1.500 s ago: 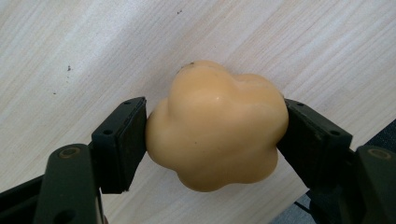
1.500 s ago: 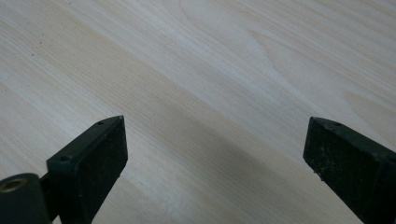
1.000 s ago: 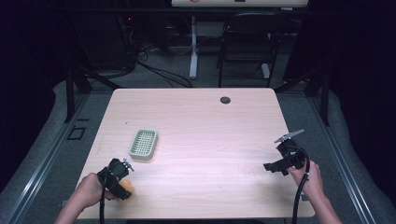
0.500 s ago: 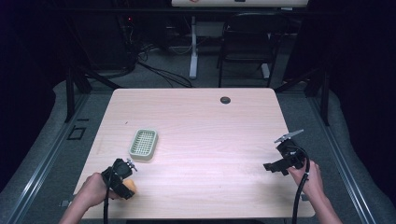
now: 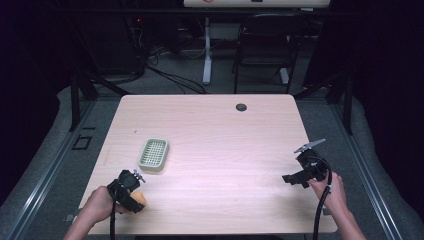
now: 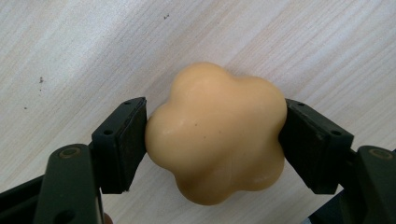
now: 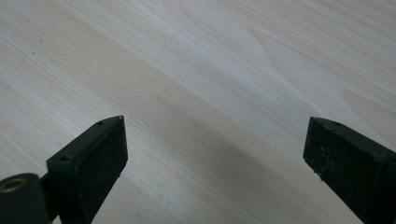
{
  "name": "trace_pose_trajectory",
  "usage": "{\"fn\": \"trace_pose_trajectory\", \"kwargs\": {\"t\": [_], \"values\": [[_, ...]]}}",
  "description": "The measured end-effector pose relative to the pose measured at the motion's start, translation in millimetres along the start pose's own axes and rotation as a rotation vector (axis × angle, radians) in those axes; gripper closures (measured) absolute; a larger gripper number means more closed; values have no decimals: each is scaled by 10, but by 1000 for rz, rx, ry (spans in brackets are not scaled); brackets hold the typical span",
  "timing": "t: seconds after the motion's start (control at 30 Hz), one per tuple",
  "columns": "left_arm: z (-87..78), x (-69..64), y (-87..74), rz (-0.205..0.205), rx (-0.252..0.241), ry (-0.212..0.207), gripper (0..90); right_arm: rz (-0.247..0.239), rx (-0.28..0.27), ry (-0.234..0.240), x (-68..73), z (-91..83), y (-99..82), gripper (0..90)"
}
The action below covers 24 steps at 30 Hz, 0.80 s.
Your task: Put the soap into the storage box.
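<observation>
Left claw [image 6: 215, 140] grips soap [image 6: 217, 135] — table [image 7: 210, 70].

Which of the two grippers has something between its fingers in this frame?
The left gripper: its fingers clamp a flower-shaped orange soap bar. The right gripper is open over bare table.

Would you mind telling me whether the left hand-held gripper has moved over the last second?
Yes. The left hand-held gripper, shut on the soap, has slid slightly toward the table's near edge, away from the green dish.
</observation>
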<state>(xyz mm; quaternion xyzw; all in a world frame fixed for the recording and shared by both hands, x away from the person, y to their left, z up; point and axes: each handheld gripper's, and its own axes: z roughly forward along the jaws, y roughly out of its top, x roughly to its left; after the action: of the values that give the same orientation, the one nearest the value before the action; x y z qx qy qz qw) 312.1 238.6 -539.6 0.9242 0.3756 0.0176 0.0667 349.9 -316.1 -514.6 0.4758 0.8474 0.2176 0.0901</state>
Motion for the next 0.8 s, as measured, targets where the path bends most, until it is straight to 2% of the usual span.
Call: {"fn": "trace_pose_trajectory", "kwargs": {"t": [0.2, 0.3, 0.47, 0.7, 0.8], "values": [[9, 18, -26, -16, -18, -12, 271, 3, -3, 14, -2, 5, -1, 61], [11, 22, -38, -22, -25, -17, 270, 0, 0, -1, 1, 1, 0, 61], [12, 21, -43, -33, -29, -17, 270, -1, -3, 6, 4, -13, -8, 61], [4, 13, -44, -51, -33, -13, 260, -5, -3, 5, 2, -11, -5, 61], [-61, 19, -67, -69, -60, 10, 209, 0, -3, 6, 4, -15, -8, 61]]}}
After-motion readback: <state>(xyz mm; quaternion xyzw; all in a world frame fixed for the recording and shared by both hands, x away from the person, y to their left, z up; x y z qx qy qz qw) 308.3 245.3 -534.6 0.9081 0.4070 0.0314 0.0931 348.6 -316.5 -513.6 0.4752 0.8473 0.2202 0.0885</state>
